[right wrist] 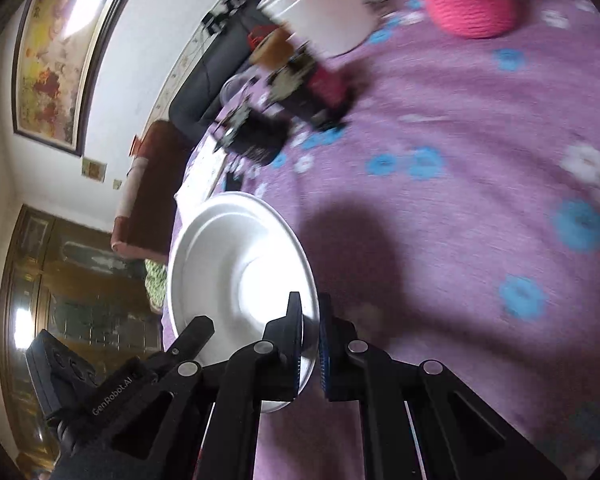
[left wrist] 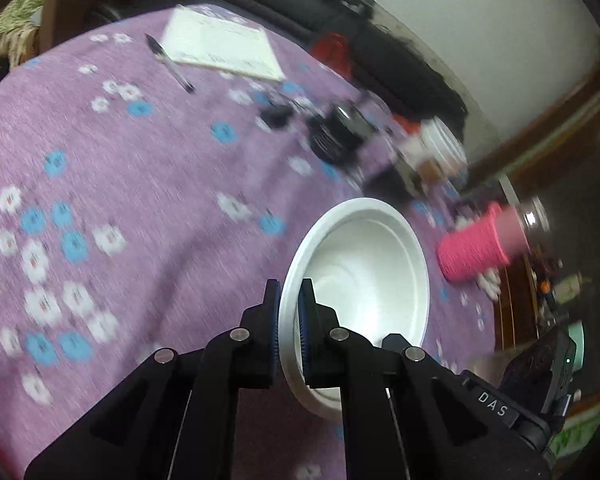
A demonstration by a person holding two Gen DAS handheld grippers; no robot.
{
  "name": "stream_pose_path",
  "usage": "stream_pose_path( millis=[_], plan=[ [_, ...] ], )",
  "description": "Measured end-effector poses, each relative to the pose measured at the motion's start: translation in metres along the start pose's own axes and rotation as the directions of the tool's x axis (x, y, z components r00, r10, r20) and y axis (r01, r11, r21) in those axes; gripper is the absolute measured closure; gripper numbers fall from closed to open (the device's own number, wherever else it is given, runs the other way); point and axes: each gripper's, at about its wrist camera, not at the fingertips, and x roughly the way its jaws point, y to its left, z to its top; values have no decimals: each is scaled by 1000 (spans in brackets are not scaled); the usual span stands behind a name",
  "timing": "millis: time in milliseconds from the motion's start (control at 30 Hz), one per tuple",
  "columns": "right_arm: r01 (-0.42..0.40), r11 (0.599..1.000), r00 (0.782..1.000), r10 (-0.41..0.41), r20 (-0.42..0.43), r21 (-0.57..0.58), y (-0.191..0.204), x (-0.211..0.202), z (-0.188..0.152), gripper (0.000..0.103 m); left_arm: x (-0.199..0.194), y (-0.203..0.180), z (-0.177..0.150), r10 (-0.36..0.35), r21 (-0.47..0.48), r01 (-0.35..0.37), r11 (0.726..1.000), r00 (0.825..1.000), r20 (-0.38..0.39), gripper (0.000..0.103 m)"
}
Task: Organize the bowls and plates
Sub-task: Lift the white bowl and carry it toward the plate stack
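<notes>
In the left wrist view my left gripper is shut on the rim of a white bowl. It holds the bowl tilted on edge above the purple flowered tablecloth. In the right wrist view my right gripper is shut on the rim of a white plate. The plate is also held on edge above the cloth. Both views are motion-blurred.
A white notepad and a pen lie at the far side. Black clutter, a white container and a pink yarn cone stand to the right. A dark sofa lies beyond the table.
</notes>
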Motion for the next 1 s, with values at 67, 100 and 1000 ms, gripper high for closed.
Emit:
stream_pose_path(
  millis=[67, 100, 1000],
  plan=[
    [12, 1000, 1000, -12, 14, 3, -10, -17, -7, 96, -3, -9, -13, 1, 33, -1, 999, 1000, -5, 97],
    [12, 1000, 1000, -12, 17, 5, -14, -26, -11, 96, -7, -14, -21, 6, 54, -6, 999, 1000, -2, 97],
    [-130, 978, 978, 153, 138, -161, 32, -175, -134, 96, -198, -35, -120, 22, 304, -155, 940, 917, 398, 96]
  ],
)
